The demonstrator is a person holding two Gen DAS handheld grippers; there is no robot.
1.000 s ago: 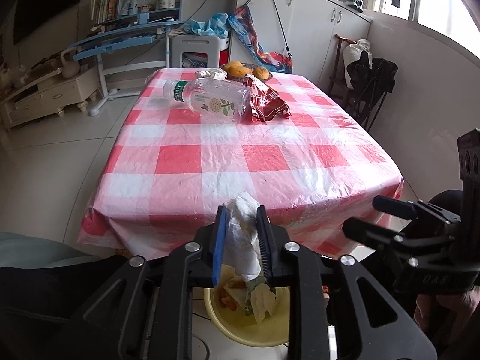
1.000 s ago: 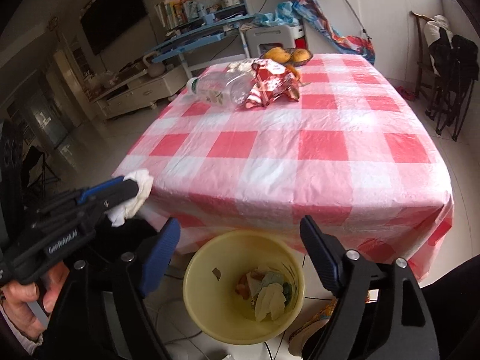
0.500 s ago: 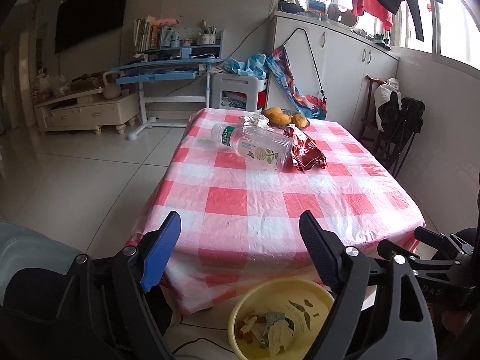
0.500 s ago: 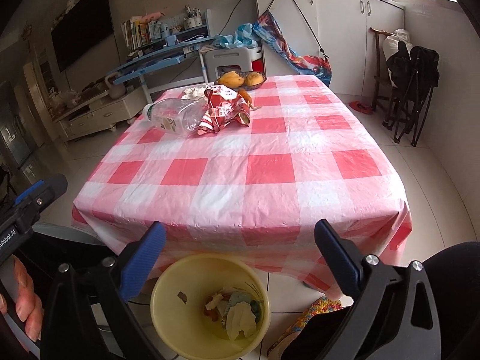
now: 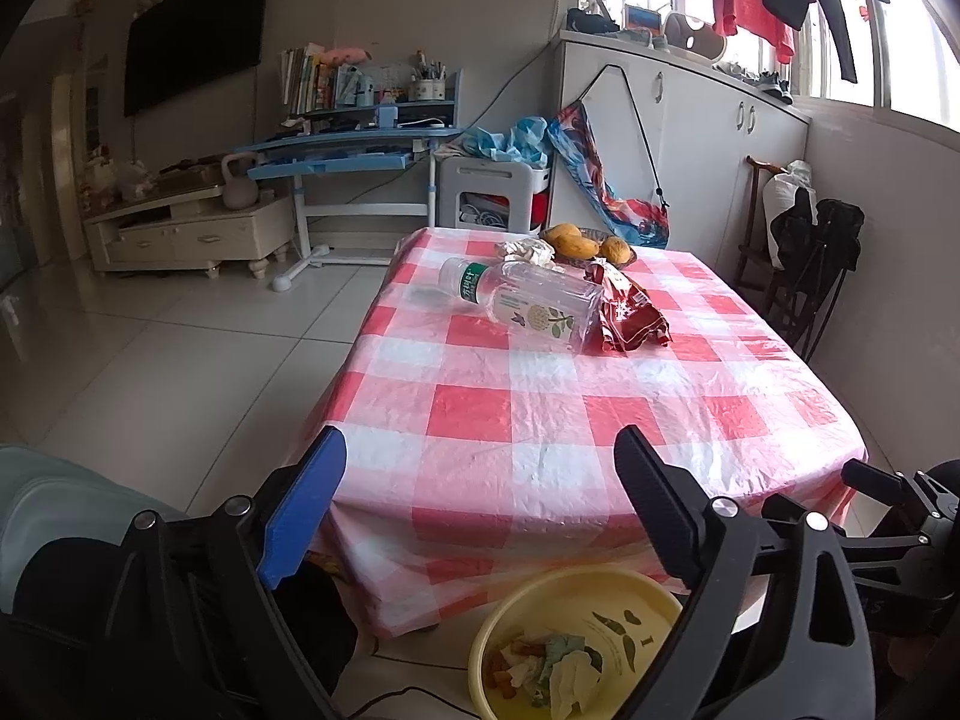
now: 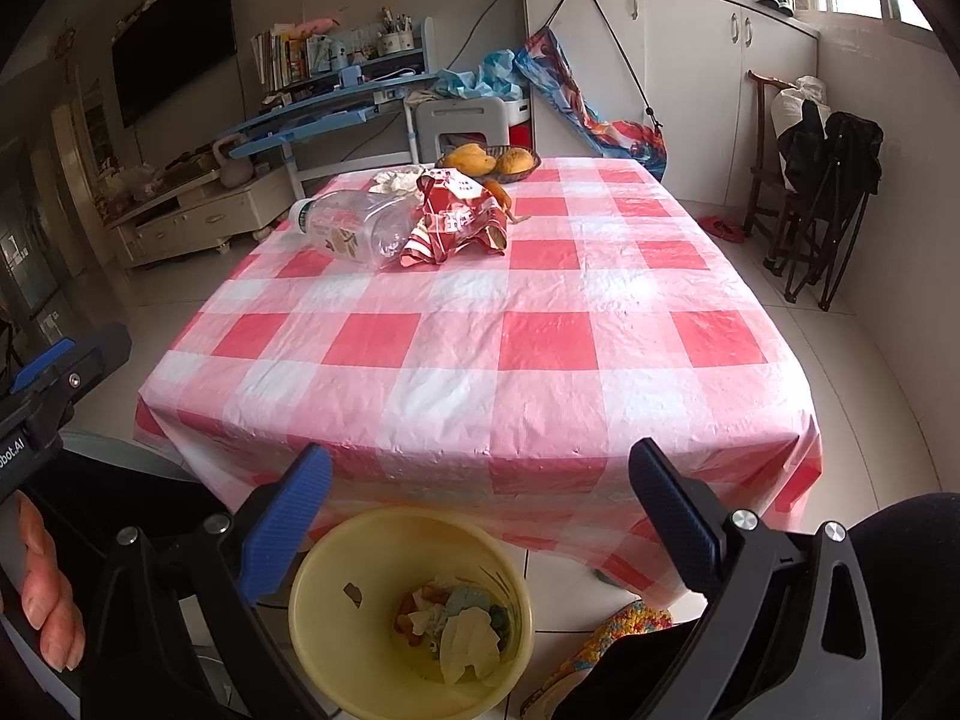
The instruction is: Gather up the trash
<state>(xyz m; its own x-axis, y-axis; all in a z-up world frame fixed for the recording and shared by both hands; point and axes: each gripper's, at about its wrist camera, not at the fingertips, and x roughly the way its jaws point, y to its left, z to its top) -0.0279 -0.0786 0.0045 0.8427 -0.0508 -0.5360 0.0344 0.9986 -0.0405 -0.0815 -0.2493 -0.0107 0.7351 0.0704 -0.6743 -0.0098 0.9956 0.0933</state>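
Both my tools hang empty with fingers spread wide, the left gripper (image 5: 480, 498) and right gripper (image 6: 480, 510) at the table's (image 6: 480, 360) near edge, above the yellow bin (image 6: 312, 600) on the floor. The remaining trash, a clear bottle (image 6: 354, 228) touching a red wrapper (image 6: 456, 222), lies toward the far edge. My worry: the bottle is round and slick, so a grab could roll it toward the left edge or drag the wrapper along, and the fruit basket (image 6: 489, 161) sits close behind.
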